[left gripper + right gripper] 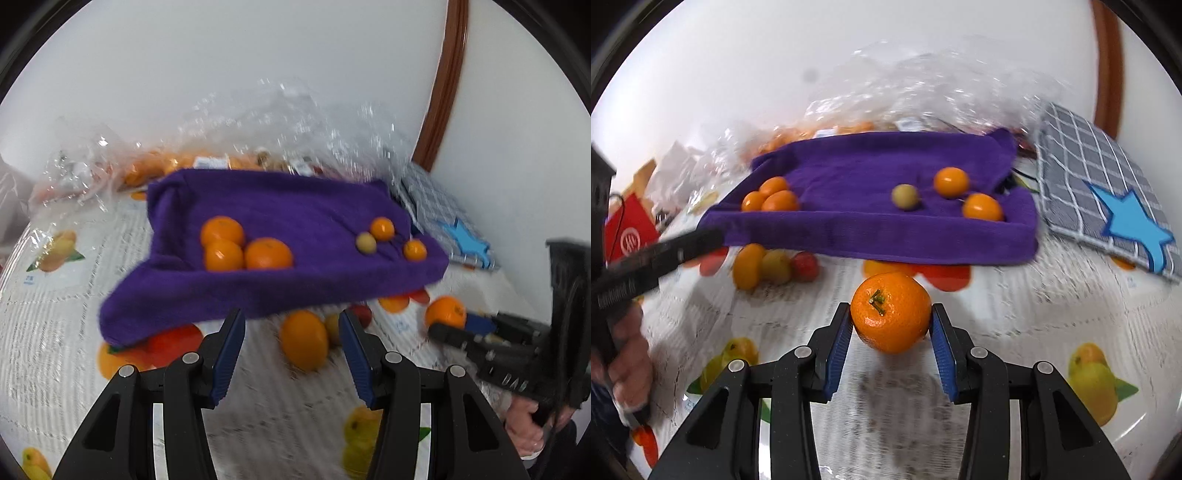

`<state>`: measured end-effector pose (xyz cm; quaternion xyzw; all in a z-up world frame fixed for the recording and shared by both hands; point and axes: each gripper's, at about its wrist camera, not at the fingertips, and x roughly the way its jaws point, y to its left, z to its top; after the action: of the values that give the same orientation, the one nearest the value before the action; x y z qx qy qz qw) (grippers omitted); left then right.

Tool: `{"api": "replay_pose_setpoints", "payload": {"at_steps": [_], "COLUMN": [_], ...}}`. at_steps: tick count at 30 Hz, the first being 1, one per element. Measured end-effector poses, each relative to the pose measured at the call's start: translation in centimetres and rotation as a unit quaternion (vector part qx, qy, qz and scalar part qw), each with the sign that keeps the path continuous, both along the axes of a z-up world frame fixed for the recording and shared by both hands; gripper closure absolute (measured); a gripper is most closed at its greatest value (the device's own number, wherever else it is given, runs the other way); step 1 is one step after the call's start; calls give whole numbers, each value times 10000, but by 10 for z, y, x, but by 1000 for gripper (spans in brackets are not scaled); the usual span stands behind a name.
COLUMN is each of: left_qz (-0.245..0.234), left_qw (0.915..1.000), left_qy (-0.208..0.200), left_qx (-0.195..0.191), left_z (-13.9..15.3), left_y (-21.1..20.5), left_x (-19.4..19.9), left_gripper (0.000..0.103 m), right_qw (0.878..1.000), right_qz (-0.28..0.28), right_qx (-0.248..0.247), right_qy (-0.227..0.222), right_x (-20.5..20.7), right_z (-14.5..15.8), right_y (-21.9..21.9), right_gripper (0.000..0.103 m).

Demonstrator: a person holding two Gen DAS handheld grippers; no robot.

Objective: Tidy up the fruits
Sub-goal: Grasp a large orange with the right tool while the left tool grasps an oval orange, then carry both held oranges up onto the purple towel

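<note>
A purple towel (280,225) (871,206) lies on the fruit-print tablecloth. On it, three mandarins (240,245) (772,197) sit grouped at the left. Two small orange fruits (382,229) (951,181) and a greenish one (366,242) (905,196) sit at the right. My right gripper (891,320) is shut on a mandarin (890,312) (445,312) just in front of the towel. My left gripper (291,322) is open and empty, above an oval orange fruit (303,339) (749,266), a yellowish fruit (776,266) and a red fruit (805,266).
Clear plastic bags (258,122) holding more oranges lie behind the towel against the white wall. A grey checked cloth with a blue star (1108,192) (443,218) lies at the right. A red box (628,229) stands at the far left.
</note>
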<state>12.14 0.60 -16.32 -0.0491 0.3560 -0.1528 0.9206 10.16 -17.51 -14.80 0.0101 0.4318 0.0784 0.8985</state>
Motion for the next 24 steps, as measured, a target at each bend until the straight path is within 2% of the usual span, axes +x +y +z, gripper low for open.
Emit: {"api": "replay_pose_setpoints", "payload": {"at_steps": [4, 9, 14, 17, 24], "left_qz": [61, 127, 100, 104, 68], "left_qw": [9995, 9980, 9970, 9968, 9974], "left_qy": [314, 610, 672, 694, 674], "left_qx": [80, 111, 380, 395, 247], "left_z": [-9, -19, -22, -23, -21], "left_y": [-8, -9, -18, -18, -15], "left_x": [5, 13, 13, 13, 12], "left_gripper": [53, 52, 53, 53, 71], "right_qw": [9996, 9998, 9999, 9999, 9998], "right_qz": [-141, -61, -50, -106, -174], "right_qx": [233, 198, 130, 124, 102], "right_qy": [-63, -36, -33, -29, -16], "right_x": [0, 0, -1, -1, -1], "right_z": [1, 0, 0, -1, -2], "right_y": [-10, -7, -5, -6, -7], "right_gripper": [61, 61, 61, 61, 61]}}
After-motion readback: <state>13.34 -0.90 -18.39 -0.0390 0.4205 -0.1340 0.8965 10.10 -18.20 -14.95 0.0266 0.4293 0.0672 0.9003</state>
